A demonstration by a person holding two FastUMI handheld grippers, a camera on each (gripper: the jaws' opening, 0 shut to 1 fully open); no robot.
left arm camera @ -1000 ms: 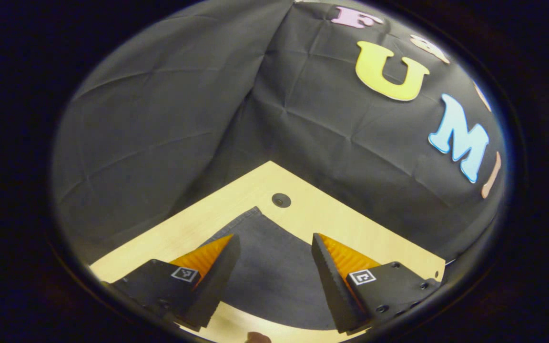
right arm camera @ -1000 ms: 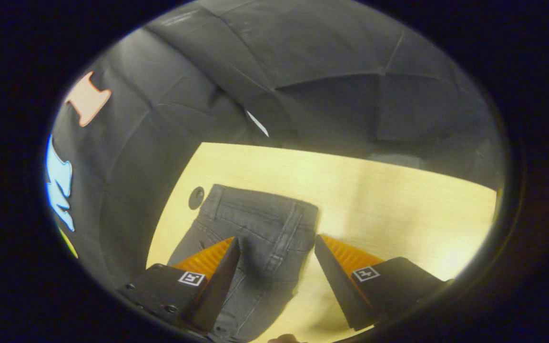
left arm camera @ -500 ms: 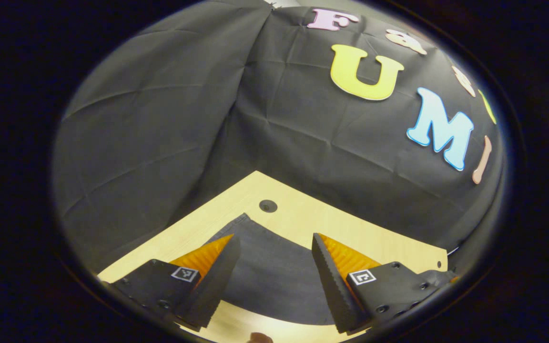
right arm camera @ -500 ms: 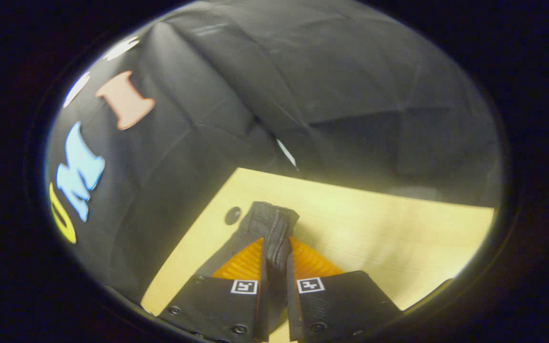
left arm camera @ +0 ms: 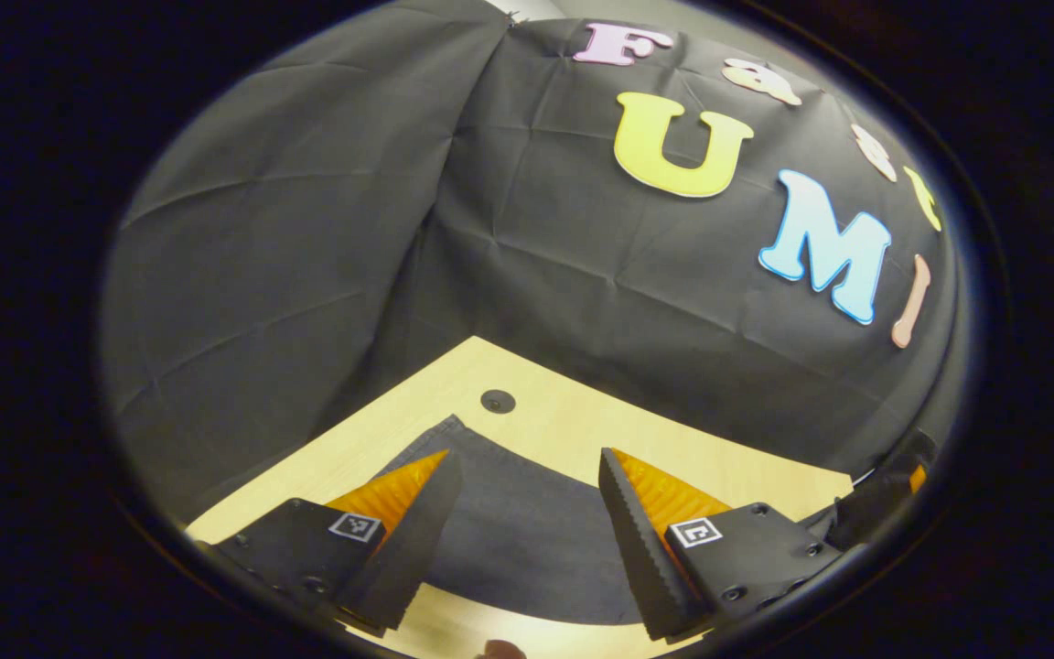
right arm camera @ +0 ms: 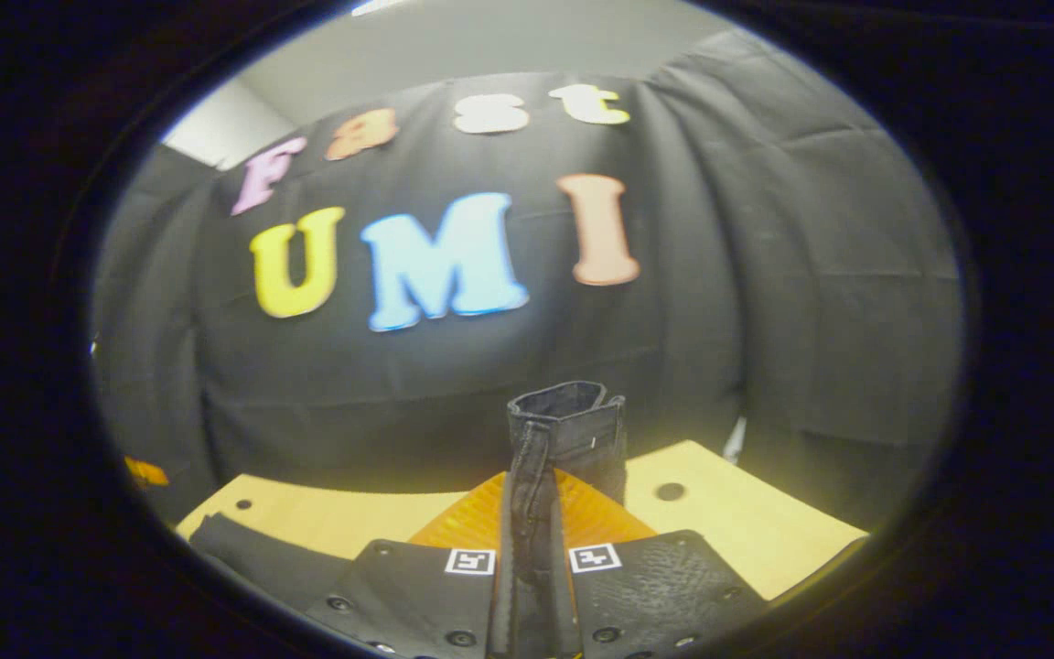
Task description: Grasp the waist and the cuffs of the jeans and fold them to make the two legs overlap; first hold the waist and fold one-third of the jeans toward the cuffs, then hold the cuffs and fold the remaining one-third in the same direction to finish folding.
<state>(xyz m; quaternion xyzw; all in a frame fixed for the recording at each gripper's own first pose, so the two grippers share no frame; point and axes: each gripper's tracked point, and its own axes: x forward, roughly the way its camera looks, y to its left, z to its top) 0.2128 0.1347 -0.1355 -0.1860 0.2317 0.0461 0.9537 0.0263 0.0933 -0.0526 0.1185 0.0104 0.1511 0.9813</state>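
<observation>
While the right gripper jaws clamp the jeans' waist (bunched, standing upright above the counter), the left gripper jaws hang spread over flat jeans fabric; grommet hole at 12 o'clock of the cloth.

The left gripper hovers with jaws spread above the dark jeans lying flat on the wooden table.
</observation>
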